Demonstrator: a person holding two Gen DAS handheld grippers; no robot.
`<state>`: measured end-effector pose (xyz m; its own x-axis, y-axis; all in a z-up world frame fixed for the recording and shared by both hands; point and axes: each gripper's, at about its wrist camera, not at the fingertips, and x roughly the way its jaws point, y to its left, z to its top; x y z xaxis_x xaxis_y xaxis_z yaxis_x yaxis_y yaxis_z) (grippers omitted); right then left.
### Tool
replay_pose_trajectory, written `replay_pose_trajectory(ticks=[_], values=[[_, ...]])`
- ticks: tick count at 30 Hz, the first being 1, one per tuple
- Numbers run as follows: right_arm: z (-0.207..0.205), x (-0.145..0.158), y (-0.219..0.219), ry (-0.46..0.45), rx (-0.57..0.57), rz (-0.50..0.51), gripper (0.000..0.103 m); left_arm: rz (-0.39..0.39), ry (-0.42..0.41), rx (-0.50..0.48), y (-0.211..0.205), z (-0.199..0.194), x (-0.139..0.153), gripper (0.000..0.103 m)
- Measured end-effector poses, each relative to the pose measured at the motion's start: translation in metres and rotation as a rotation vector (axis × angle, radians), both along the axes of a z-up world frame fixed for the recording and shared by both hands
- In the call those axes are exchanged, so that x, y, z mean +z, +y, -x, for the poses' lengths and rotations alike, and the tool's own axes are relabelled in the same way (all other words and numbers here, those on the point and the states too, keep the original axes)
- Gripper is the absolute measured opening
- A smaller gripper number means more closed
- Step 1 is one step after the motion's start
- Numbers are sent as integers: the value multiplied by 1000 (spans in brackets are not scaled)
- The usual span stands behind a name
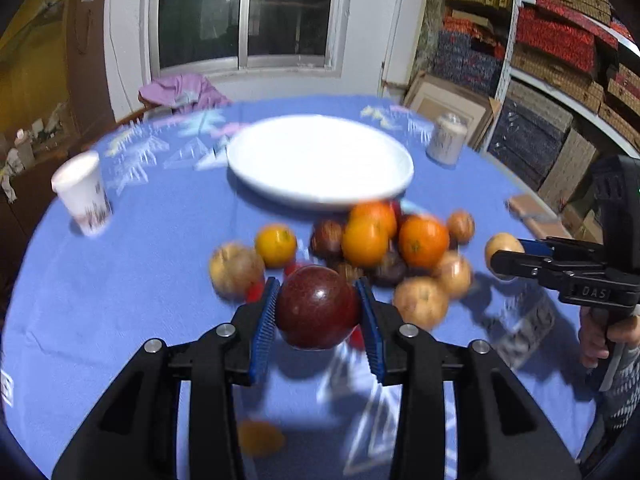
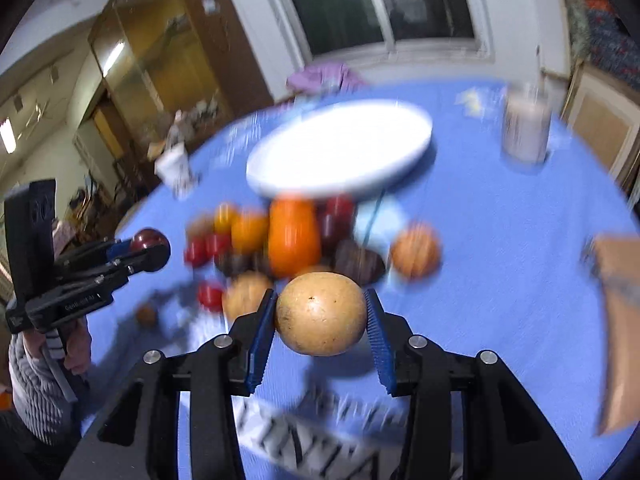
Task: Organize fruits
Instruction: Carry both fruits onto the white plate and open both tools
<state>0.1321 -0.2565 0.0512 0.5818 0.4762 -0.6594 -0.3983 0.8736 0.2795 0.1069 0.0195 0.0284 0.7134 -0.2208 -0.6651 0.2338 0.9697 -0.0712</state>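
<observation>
My left gripper (image 1: 318,306) is shut on a dark red round fruit (image 1: 318,307) and holds it above the blue tablecloth. My right gripper (image 2: 320,314) is shut on a tan round fruit (image 2: 321,313), also lifted. Each gripper shows in the other's view: the right one (image 1: 505,256) with the tan fruit, the left one (image 2: 150,248) with the red fruit. A pile of oranges (image 1: 423,240), tan fruits (image 1: 420,302) and dark fruits (image 1: 327,237) lies between them. A large white plate (image 1: 320,160) stands empty behind the pile.
A white paper cup (image 1: 82,192) stands at the table's left and another cup (image 1: 447,138) at the back right. A brown box (image 2: 618,320) lies at the right edge. A purple cloth (image 1: 182,90) lies at the far edge. Stacked boxes fill shelves on the right.
</observation>
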Motion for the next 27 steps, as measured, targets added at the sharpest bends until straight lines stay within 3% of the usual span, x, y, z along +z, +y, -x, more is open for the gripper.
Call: replay_pose_trajectory(ticks=[2, 5, 11, 17, 20, 24, 27], values=[[-22, 24, 7, -47, -17, -4, 44, 11, -23, -1, -6, -26, 21, 38], [-64, 37, 26, -68, -49, 17, 45, 17, -21, 15, -18, -74, 32, 38], [-142, -2, 57, 18, -101, 77, 45, 53, 110, 49, -26, -152, 0, 38], [-149, -20, 67, 20, -76, 127, 46, 60, 157, 44, -29, -172, -26, 39], [-148, -19, 66, 14, -77, 125, 51, 63, 172, 42, -28, -175, -34, 44], [-144, -10, 60, -7, -88, 108, 53, 76, 152, 57, -22, -171, -28, 55], [-133, 3, 54, -41, -92, 87, 53, 90, 128, 65, -14, -160, -14, 56]])
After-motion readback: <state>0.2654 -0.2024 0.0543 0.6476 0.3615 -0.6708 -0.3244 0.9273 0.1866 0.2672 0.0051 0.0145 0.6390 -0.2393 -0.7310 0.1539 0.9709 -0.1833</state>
